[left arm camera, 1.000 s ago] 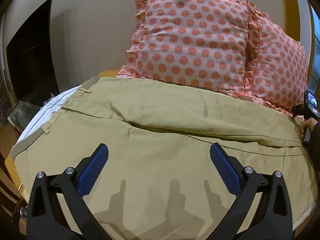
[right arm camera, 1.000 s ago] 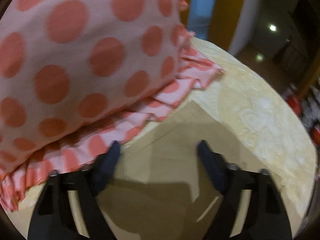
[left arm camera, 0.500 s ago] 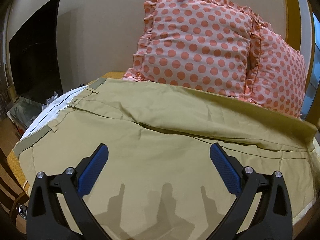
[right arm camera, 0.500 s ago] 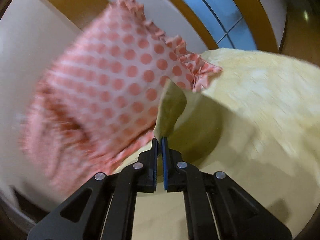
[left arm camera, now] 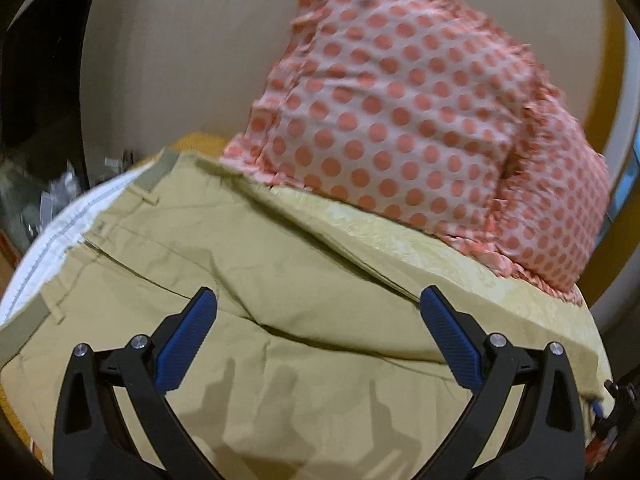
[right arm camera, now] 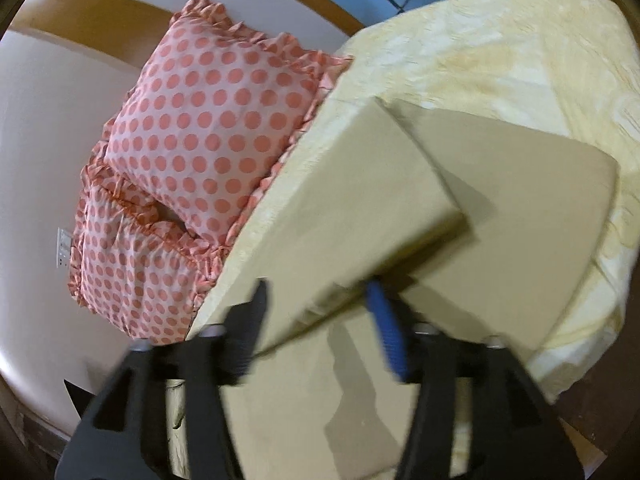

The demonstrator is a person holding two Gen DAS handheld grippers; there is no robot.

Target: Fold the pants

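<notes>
Left tongs point(left arm camera: 318, 334) hover wide over khaki pants point(left arm camera: 280, 280) spread on the bed point(right arm camera: 500, 40); right tongs point(right arm camera: 320, 328), part-open, should lay the leg point(right arm camera: 352, 208) squarely, edges matched.

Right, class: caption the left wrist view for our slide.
Open left gripper hovering over khaki cotton pants spread below pink polka-dot frilled pillows.

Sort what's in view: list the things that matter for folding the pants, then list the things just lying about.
For the job:
pants
left claw
right claw
bedspread

Lying about:
front pillow
second pillow
clutter beside the bed
</notes>
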